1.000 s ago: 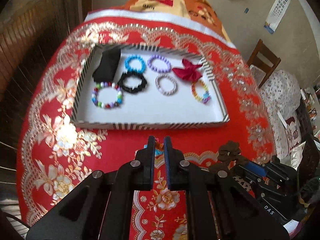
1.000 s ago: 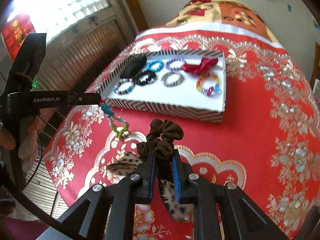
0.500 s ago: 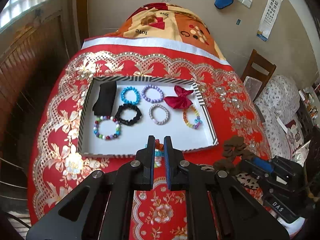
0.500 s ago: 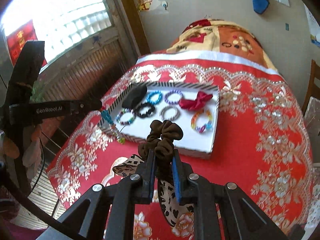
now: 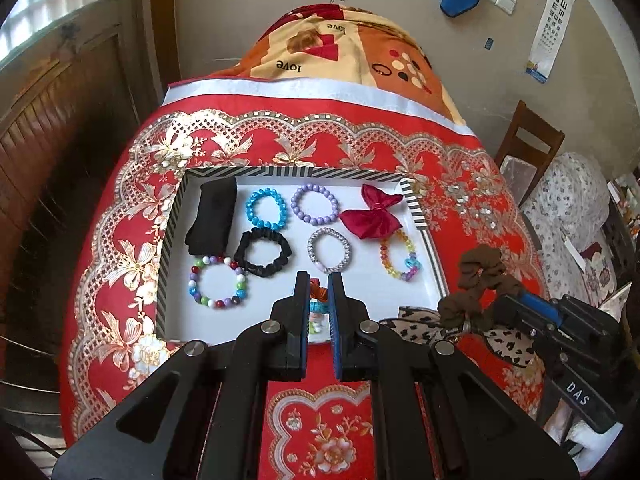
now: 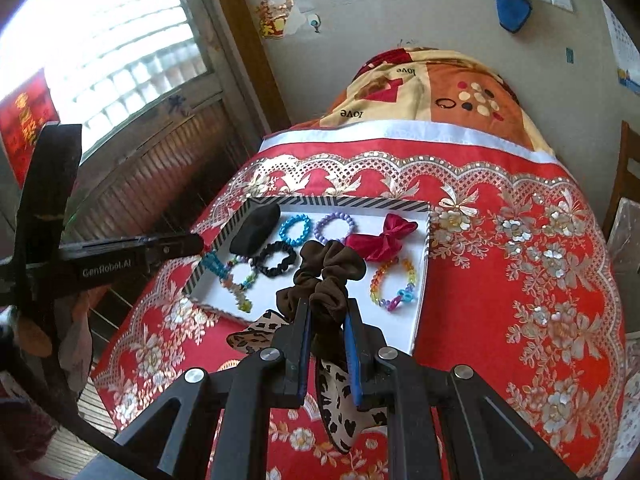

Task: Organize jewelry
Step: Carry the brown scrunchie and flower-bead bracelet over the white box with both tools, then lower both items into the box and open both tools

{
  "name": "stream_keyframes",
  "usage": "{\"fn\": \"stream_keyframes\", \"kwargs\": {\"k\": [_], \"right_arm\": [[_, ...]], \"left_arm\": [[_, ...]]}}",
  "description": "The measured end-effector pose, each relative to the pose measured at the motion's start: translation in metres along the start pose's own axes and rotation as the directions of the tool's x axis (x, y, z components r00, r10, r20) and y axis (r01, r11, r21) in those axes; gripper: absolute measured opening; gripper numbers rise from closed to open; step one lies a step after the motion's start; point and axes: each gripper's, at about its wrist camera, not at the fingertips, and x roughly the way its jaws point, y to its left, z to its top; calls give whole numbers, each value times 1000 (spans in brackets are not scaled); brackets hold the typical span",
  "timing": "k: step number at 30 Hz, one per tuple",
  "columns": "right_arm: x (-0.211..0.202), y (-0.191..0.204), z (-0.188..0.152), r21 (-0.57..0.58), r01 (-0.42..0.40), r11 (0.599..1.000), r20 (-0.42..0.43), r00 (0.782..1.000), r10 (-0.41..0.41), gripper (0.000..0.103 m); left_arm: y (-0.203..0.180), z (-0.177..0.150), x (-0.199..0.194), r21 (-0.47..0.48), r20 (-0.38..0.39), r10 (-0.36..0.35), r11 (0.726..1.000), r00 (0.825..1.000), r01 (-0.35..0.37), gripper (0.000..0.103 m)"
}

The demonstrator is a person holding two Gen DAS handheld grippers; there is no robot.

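Left gripper (image 5: 319, 312) pinching a beaded bracelet (image 6: 228, 276), right gripper (image 6: 326, 320) clamping a brown scrunchie (image 6: 328, 270) with leopard-print tails, both hanging over the near edge of the striped tray (image 5: 170, 248). Looking mostly done: eight pieces already sitting inside. Just needing these two set down.

- "GenRobot.AI" is printed on the left gripper (image 6: 202, 246).
- "DAS" is printed on the right gripper (image 5: 486, 312).
- "love" is printed, upside down, on the blanket (image 5: 360, 52).

Brown scrunchie (image 6: 328, 276) and beaded bracelet (image 6: 236, 280) lifted above striped tray (image 5: 420, 208)
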Motion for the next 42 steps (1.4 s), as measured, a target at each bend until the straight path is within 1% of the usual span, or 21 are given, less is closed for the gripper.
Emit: {"fn": "stream_keyframes", "kwargs": {"k": [8, 14, 19, 24, 26, 29, 37, 39, 40, 41, 42], "right_arm": [[29, -11, 14, 41, -21, 999, -18, 1000, 21, 14], [51, -19, 18, 75, -37, 996, -50, 998, 41, 14], [75, -26, 16, 124, -65, 990, -95, 992, 77, 14], [106, -39, 9, 172, -76, 982, -169, 980, 105, 14], [118, -43, 7, 173, -62, 983, -196, 976, 96, 14], [135, -51, 4, 161, -19, 987, -232, 971, 56, 14], [148, -54, 5, 99, 63, 993, -262, 964, -35, 15], [149, -53, 6, 91, 72, 993, -268, 962, -46, 23], [149, -52, 6, 88, 74, 993, -268, 962, -48, 35], [148, -51, 7, 85, 69, 994, -267, 963, -44, 38], [146, -50, 7, 81, 64, 995, -267, 963, -41, 38]], "left_arm": [[6, 8, 22, -9, -30, 18, 1000, 999, -18, 7], [8, 10, 39, -20, -57, 19, 1000, 998, -20, 7], [11, 7, 56, -28, -96, 23, 999, 995, -26, 7], [14, 1, 70, -28, -132, 26, 999, 991, -30, 7], [17, -2, 75, -29, -144, 29, 999, 989, -33, 7], [23, -4, 83, -33, -160, 39, 998, 986, -45, 7], [37, -8, 106, -40, -201, 61, 997, 978, -70, 7], [37, -7, 110, -33, -200, 70, 996, 977, -79, 7], [37, -7, 112, -31, -199, 70, 996, 977, -78, 8], [37, -6, 115, -29, -203, 71, 997, 977, -78, 9], [36, -6, 117, -26, -208, 69, 997, 976, -76, 11]]}}
